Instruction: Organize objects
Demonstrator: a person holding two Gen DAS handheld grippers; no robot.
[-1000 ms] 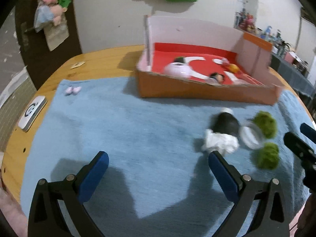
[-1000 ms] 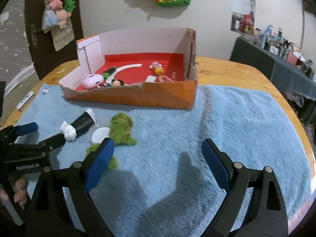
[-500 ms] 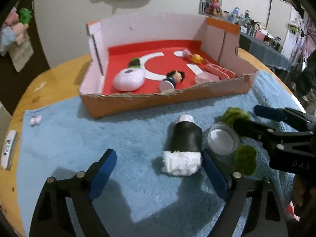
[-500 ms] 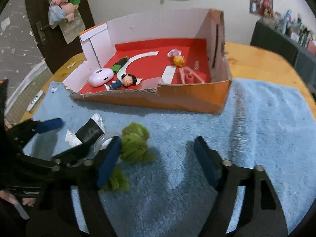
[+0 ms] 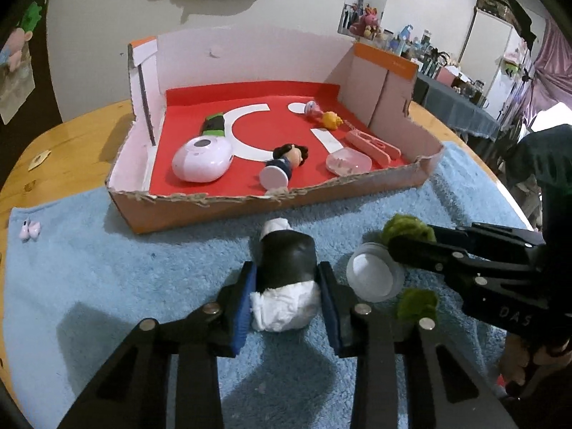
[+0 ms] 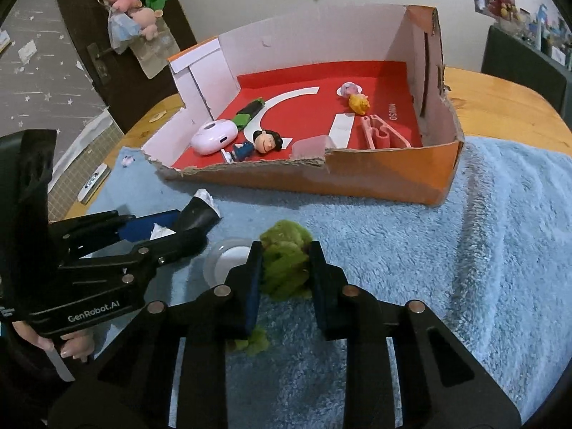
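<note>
My left gripper (image 5: pixel 286 286) is shut on a black roll stuffed with white paper (image 5: pixel 287 261), which lies on the blue towel (image 5: pixel 107 286). My right gripper (image 6: pixel 285 268) is shut on a green fuzzy clump (image 6: pixel 286 255), also seen in the left wrist view (image 5: pixel 405 227). A small clear round jar (image 5: pixel 373 275) sits between the two grippers, and a second green clump (image 5: pixel 416 305) lies beside it. The open cardboard box with a red floor (image 5: pixel 200 211) stands behind them.
The box holds a white oval case (image 5: pixel 202 161), a doll figure (image 5: pixel 286 159), a clear lid (image 5: pixel 348 161), a pink clip (image 5: pixel 373 144) and small toys. A tiny pink item (image 5: pixel 29 229) lies at the towel's left edge. The wooden table (image 5: pixel 64 150) surrounds the towel.
Both grippers moved forward and closed: the left onto the black roll, the right onto the green clump. Before, both were open and further back.
</note>
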